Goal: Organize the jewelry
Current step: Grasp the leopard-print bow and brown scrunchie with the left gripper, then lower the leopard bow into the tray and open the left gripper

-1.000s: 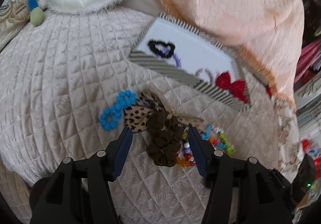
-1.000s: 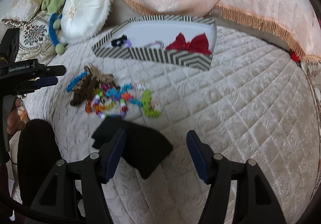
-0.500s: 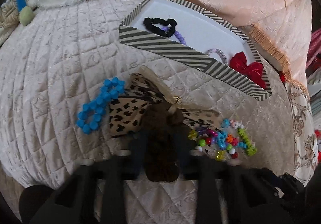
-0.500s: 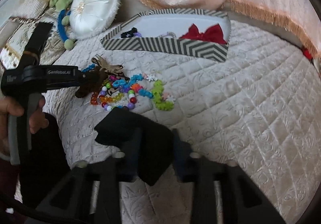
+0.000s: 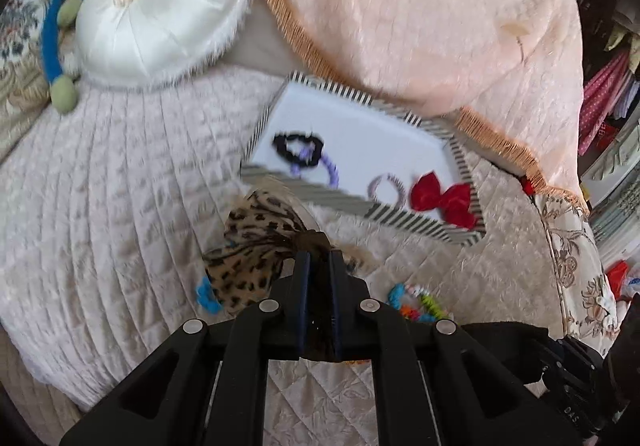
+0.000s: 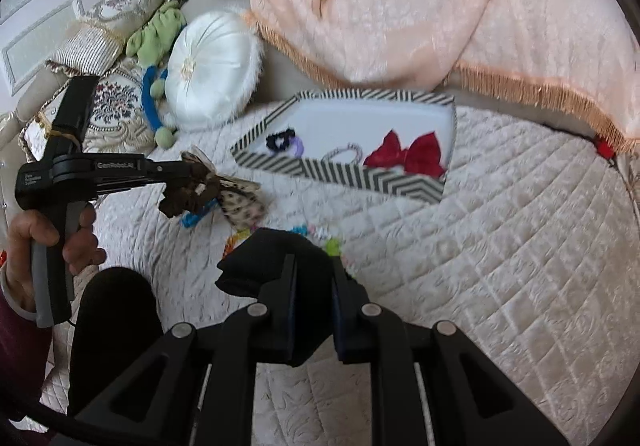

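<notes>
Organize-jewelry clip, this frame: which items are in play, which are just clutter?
In play:
- striped box
- brown scrunchie, in left tool
- leopard bow, lifted with it
- black cloth, in right tool, closing
- bead bracelets
- red bow, already boxed

Clutter:
- round white cushion
- peach blanket
- embroidered pillows

Grippers: two, left gripper (image 5: 319, 258), right gripper (image 6: 313, 266)
Striped box (image 6: 384, 178): one
Red bow (image 5: 442, 200): one
Round white cushion (image 5: 160, 2): one
Peach blanket (image 5: 420, 14): one
</notes>
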### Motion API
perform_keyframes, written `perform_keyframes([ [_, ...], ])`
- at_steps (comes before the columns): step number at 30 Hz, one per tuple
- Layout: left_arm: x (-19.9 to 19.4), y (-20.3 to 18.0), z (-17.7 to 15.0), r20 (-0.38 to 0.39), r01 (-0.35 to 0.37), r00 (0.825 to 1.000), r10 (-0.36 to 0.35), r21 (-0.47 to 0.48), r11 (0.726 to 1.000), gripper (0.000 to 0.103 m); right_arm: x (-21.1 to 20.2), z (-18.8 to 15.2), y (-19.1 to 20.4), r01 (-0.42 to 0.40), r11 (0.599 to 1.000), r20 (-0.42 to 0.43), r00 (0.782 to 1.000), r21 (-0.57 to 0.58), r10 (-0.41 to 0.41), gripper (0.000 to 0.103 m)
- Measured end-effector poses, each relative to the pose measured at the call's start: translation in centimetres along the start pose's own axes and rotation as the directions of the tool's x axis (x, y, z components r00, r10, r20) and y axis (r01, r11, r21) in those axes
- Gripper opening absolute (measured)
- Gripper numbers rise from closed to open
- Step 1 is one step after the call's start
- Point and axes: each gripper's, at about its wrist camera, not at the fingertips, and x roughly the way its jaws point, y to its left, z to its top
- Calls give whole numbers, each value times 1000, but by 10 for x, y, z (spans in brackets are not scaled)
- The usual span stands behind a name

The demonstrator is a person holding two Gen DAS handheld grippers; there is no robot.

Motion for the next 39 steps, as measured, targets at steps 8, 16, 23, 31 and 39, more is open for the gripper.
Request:
perform_keyframes([
  [8,-16,-13,23,55,-26,998,24,47,999,0,-4,12,-7,13,1000,23,1000,18,-13,14],
  [16,-7,-34,40,75,-58,996,50,114,992,0,2,35,-15,49,999,49,998,17,-50,14],
  [23,11,-49,62,83,-87,994,73,174,981,0,21,64,-28,85,996,69,994,17,-86,14],
  [31,42,-58,103,97,-66,994,48,195,978,0,50,105,-56,117,992,97,988,52,-121,14],
  [39,108,-63,141,78,-64,996,50,185,981,0,116,148,-107,167,976,60,982,143,-177,14],
])
